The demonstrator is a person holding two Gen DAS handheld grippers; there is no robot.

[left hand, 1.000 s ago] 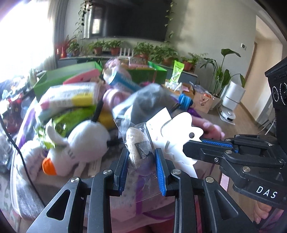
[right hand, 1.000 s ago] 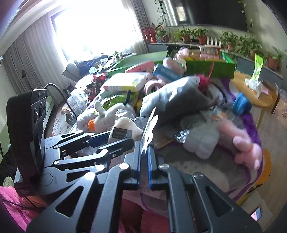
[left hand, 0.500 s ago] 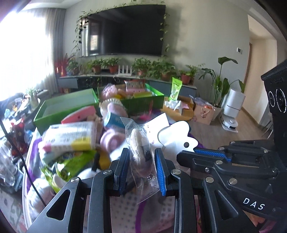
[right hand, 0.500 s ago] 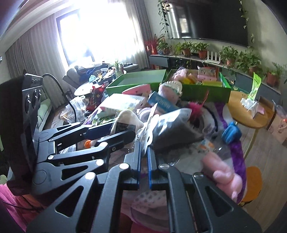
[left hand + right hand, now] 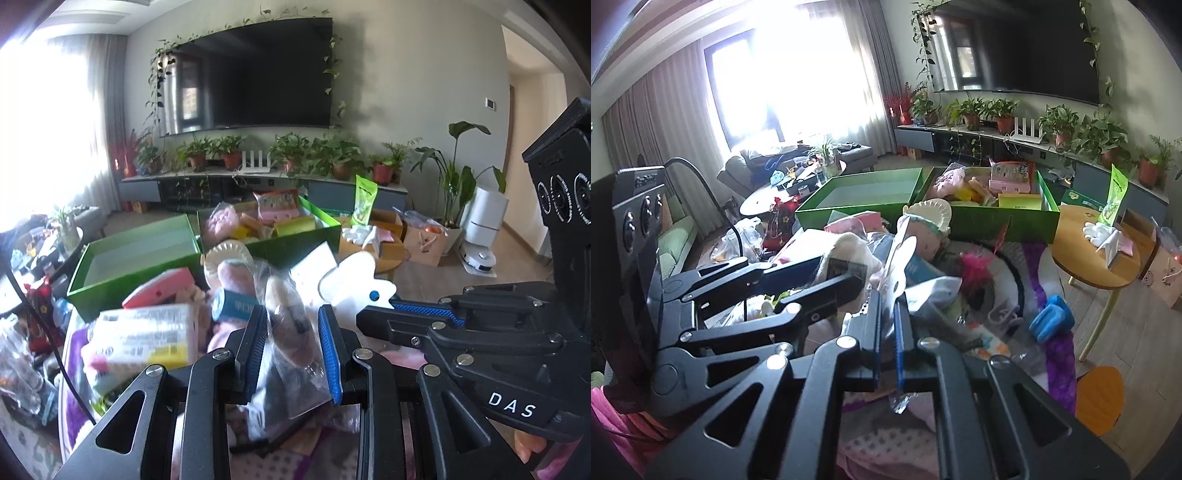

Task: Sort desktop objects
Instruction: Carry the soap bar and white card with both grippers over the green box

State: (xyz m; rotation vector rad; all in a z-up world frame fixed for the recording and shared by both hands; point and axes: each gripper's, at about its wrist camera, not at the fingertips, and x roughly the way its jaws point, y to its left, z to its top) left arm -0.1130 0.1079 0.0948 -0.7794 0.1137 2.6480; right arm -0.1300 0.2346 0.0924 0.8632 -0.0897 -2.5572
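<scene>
Only "DAS" reads on the right claw [image 5: 373, 295], pinching a white card [image 5: 351, 275]; left claw [image 5: 291, 347] clamps a clear bag [image 5: 284, 332].

You have lifted both grippers: the bagged toy [image 5: 286, 321] in your left gripper [image 5: 293, 343] and the white card [image 5: 899, 258] in your right gripper [image 5: 886, 325] now hang above the pile, toward the green boxes [image 5: 147, 254] at 12 o'clock

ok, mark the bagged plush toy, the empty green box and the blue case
bagged plush toy [image 5: 286, 314]: left wrist view, toy body inside the bag.
empty green box [image 5: 857, 205]: right wrist view, front wall.
blue case [image 5: 1051, 319]: right wrist view, its top.
</scene>
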